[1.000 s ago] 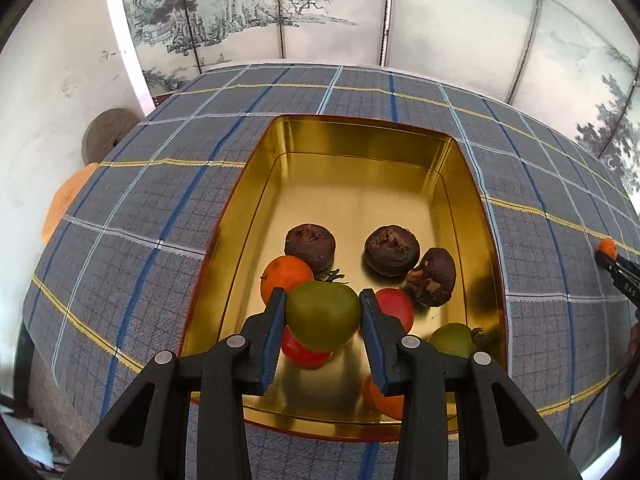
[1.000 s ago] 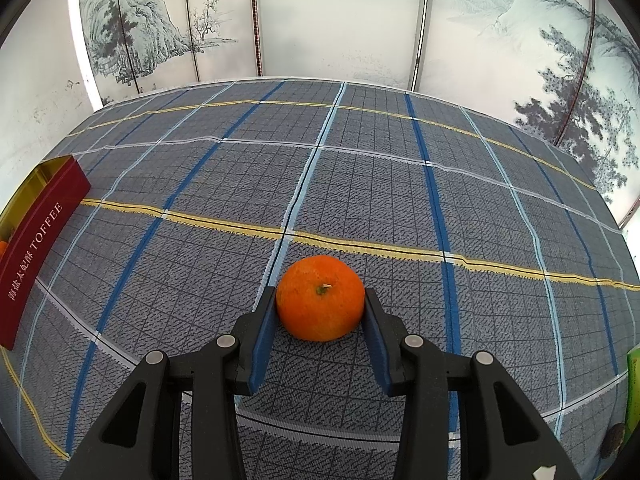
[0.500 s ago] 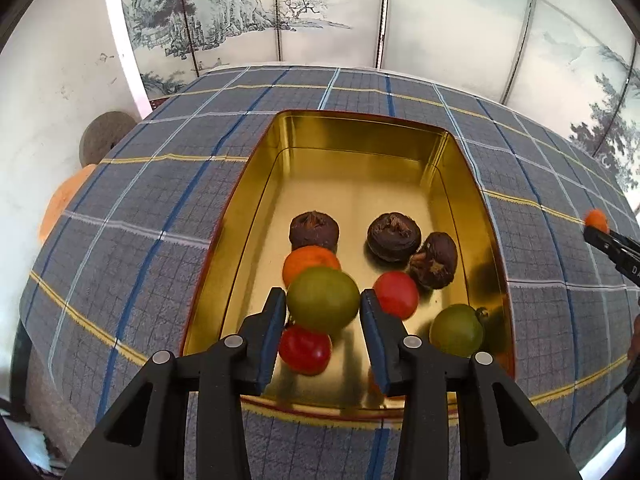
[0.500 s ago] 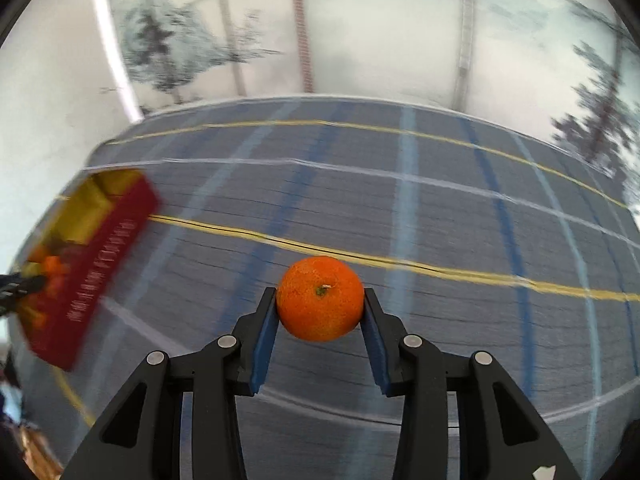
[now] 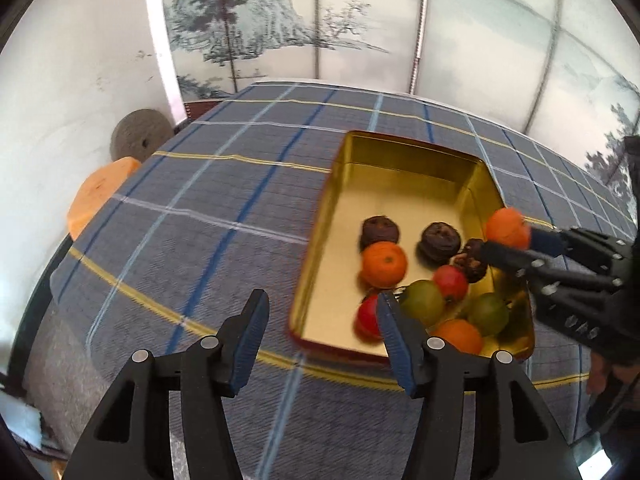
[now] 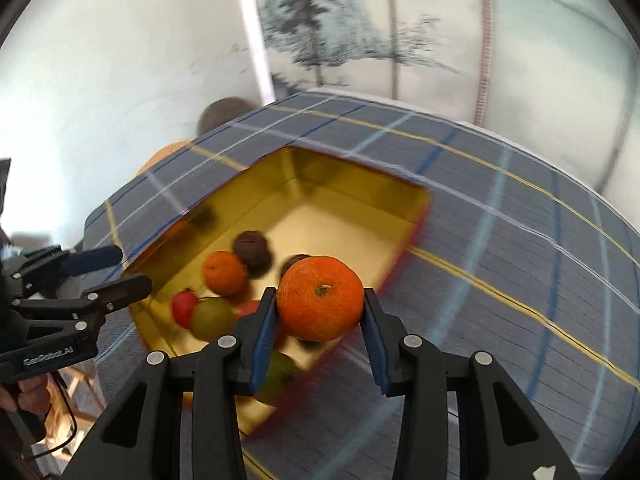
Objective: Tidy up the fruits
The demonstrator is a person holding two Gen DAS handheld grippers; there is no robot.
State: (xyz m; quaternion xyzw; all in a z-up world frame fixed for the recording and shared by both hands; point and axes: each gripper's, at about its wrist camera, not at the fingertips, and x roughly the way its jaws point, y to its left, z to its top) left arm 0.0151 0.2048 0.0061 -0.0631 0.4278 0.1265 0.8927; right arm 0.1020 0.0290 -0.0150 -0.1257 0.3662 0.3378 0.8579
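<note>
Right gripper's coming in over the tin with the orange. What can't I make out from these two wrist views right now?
- Left wrist view: the red fruit in the tin is half hidden by the left gripper finger.
- Right wrist view: the fruit under the held orange is covered by it and the right gripper, and motion-blurred.
- Left wrist view: the right gripper's handle runs off the edge.

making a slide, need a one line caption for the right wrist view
Right gripper carries an orange over the gold tin of fruit.
</note>
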